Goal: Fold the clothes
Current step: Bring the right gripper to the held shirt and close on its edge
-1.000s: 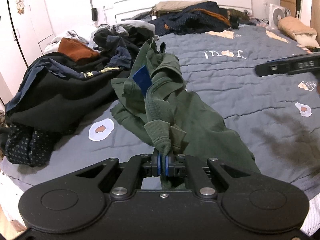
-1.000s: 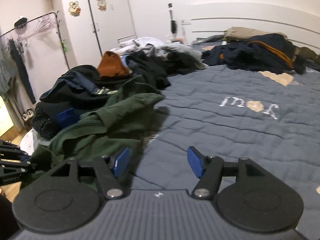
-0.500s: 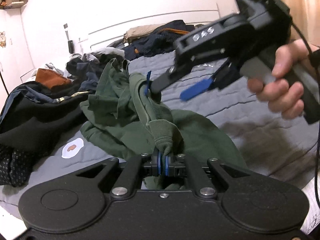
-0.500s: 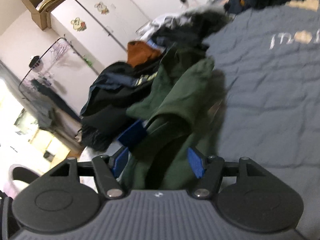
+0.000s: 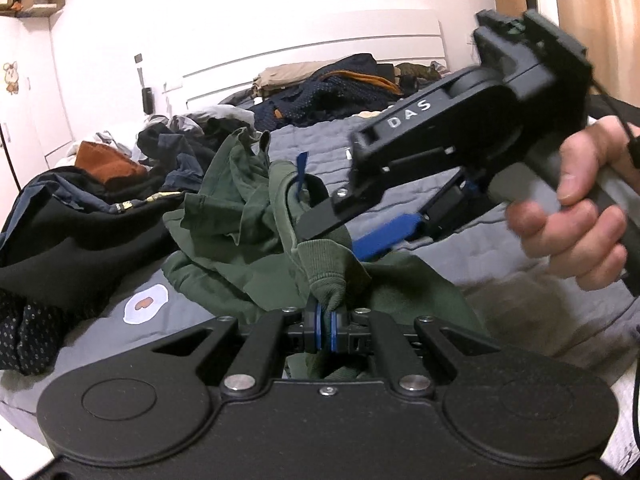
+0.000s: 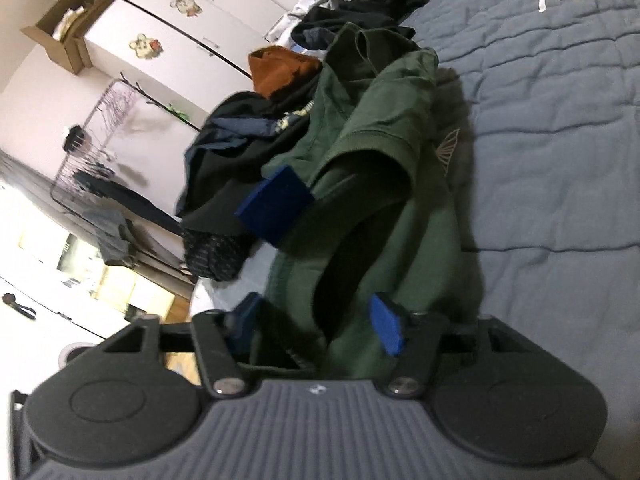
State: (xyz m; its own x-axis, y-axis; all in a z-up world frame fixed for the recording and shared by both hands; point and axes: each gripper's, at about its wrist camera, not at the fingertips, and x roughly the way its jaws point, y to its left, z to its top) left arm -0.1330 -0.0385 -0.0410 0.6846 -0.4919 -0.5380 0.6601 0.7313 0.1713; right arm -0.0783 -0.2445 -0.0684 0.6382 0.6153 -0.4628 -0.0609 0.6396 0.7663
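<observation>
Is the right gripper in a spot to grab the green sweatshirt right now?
Probably yes: the right gripper is open with green sweatshirt fabric already lying between its fingers, nothing blocking. The left gripper pinches a cuff.

Both wrist views close, sharing green sweatshirt.

Right hand motion-blurred, cut off.

Soft matt green sweatshirt with ribbed cuff — on a quilted grey cloth bedspread.
</observation>
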